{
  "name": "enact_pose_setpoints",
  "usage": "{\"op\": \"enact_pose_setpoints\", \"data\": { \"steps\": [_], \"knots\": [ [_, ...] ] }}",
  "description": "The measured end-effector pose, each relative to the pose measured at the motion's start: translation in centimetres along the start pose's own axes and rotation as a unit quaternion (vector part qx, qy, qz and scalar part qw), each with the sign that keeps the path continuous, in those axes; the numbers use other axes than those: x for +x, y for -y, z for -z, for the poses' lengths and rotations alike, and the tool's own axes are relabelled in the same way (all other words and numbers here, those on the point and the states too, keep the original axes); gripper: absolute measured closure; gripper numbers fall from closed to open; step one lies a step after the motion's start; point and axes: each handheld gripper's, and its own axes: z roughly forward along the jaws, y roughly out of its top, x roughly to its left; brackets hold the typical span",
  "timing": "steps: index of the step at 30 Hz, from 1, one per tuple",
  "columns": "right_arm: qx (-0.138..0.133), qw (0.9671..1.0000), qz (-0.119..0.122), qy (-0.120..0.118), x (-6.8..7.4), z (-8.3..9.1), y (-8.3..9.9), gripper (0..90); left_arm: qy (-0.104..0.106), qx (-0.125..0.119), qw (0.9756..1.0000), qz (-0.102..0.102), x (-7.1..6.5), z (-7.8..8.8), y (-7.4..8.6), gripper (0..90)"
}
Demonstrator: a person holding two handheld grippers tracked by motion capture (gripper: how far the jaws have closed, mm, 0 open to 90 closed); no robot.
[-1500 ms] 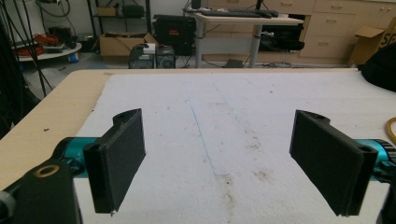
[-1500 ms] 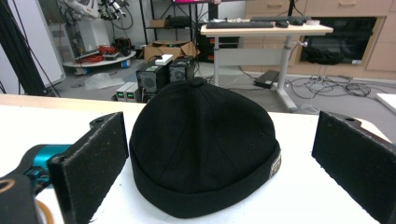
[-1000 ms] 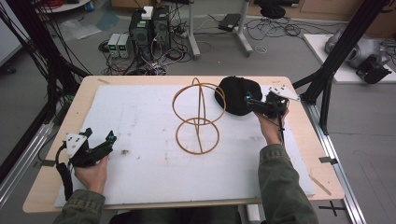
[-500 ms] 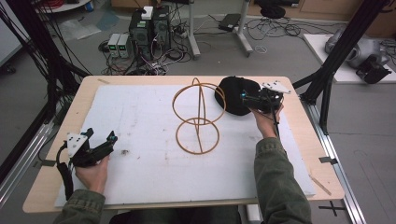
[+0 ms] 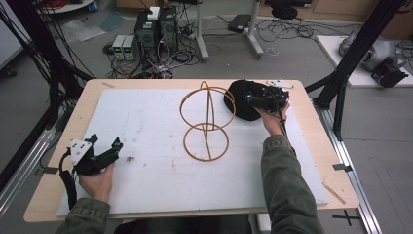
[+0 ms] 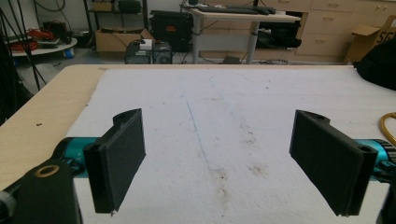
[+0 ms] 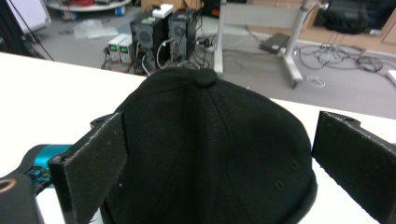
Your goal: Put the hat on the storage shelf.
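Jaws spread wide, the right gripper (image 5: 251,100) is straddling a black cap (image 7: 210,154) at the table's (image 5: 311,126) far right. The left gripper (image 6: 219,163), jaws also apart, is hovering over the white mat (image 6: 224,107), empty.

Black cap (image 7: 210,154), golden wire stand (image 5: 207,122), white mat (image 5: 146,117).
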Motion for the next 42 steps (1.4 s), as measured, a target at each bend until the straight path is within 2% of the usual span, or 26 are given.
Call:
{"op": "enact_pose_setpoints", "data": {
  "steps": [3,8,12,13,16,18,21,23,25,27,28,29,32,35,42],
  "knots": [
    [0.016,0.9999,0.0,-0.001,0.1,-1.1,-0.3,3.0,0.0,0.0,1.0,0.002,0.0,0.0,0.0,18.5],
    [0.033,0.9994,-0.001,-0.001,0.3,-2.0,-0.2,3.1,-0.002,0.0,1.0,0.002,0.1,0.1,0.0,18.5],
    [0.049,0.9986,-0.016,0.01,0.0,-2.6,0.3,3.1,-0.002,0.001,1.0,0.002,0.2,0.1,0.1,18.5],
    [0.059,0.9978,-0.026,0.012,-0.2,-2.8,0.5,3.1,-0.002,0.002,1.0,0.002,0.2,0.2,0.1,18.6],
    [0.066,0.9975,-0.019,0.02,-0.2,-2.9,0.6,6.9,0.001,0.001,1.0,0.002,0.1,0.1,0.1,18.8],
    [0.069,0.9972,-0.012,0.029,0.0,-2.8,0.7,14.7,0.002,0.001,1.0,-0.002,0.0,0.1,0.1,18.8],
    [0.065,0.9974,-0.012,0.026,0.1,-2.8,0.7,17.5,0.003,0.001,1.0,-0.002,0.0,0.1,0.1,18.8],
    [0.068,0.9973,-0.014,0.026,0.3,-2.8,0.7,23.1,0.004,0.002,1.0,-0.001,0.1,0.1,0.1,18.8],
    [0.072,0.9969,-0.022,0.024,0.3,-2.9,0.8,27.3,0.004,0.001,1.0,-0.002,0.0,0.1,0.0,18.9],
    [0.077,0.996,-0.044,0.015,0.2,-3.0,1.0,36.3,0.004,0.0,1.0,-0.005,0.0,0.2,0.0,18.9],
    [0.077,0.9959,-0.046,0.013,0.3,-3.0,1.0,40.3,0.004,-0.001,1.0,-0.006,0.0,0.2,0.0,18.9],
    [0.078,0.9959,-0.046,0.011,0.3,-3.0,1.0,40.3,0.005,-0.001,1.0,-0.004,-0.1,0.2,0.0,19.0],
    [0.08,0.9958,-0.043,0.008,0.4,-3.1,1.0,62.1,0.005,-0.001,1.0,-0.004,0.0,0.2,0.0,19.0],
    [0.094,0.9944,-0.049,0.004,0.3,-2.9,1.0,85.1,0.007,0.0,1.0,-0.003,0.0,0.2,0.0,19.0],
    [0.079,0.9953,-0.056,0.004,0.0,-2.3,1.4,87.5,0.008,-0.002,1.0,-0.003,0.0,0.2,0.1,19.1]
  ]
}}
